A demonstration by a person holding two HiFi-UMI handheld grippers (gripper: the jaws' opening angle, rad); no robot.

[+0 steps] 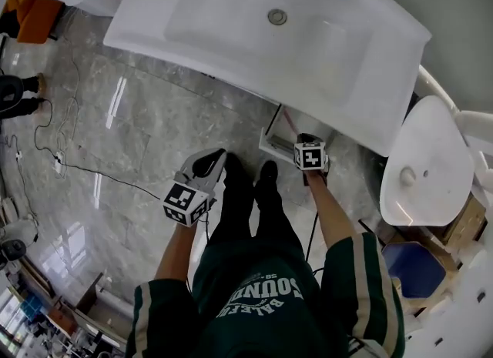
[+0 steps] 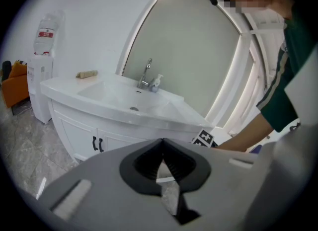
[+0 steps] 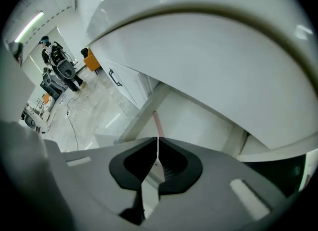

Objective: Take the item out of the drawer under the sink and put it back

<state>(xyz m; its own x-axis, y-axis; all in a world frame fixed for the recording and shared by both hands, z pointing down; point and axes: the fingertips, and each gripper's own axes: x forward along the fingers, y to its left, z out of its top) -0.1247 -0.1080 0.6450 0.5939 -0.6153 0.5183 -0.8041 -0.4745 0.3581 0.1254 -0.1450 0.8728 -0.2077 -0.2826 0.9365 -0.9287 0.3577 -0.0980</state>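
Observation:
Under the white sink basin (image 1: 231,33) a white drawer (image 1: 271,137) stands pulled out. A thin red stick (image 1: 291,122) lies inside it. My right gripper (image 1: 308,142) reaches into the drawer's mouth. In the right gripper view its jaws (image 3: 158,138) are closed tip to tip, and the near end of the red stick (image 3: 155,121) runs into them. My left gripper (image 1: 209,164) hangs over the floor to the left of the person's legs, well away from the drawer. Its jaws (image 2: 162,143) are shut with nothing between them.
A white toilet (image 1: 425,165) stands close on the right of the vanity. Cabinet doors with black handles (image 2: 97,144) are left of the drawer. A tap and a soap bottle (image 2: 157,82) stand at the basin's back. Cables (image 1: 54,160) trail over the marble floor at left.

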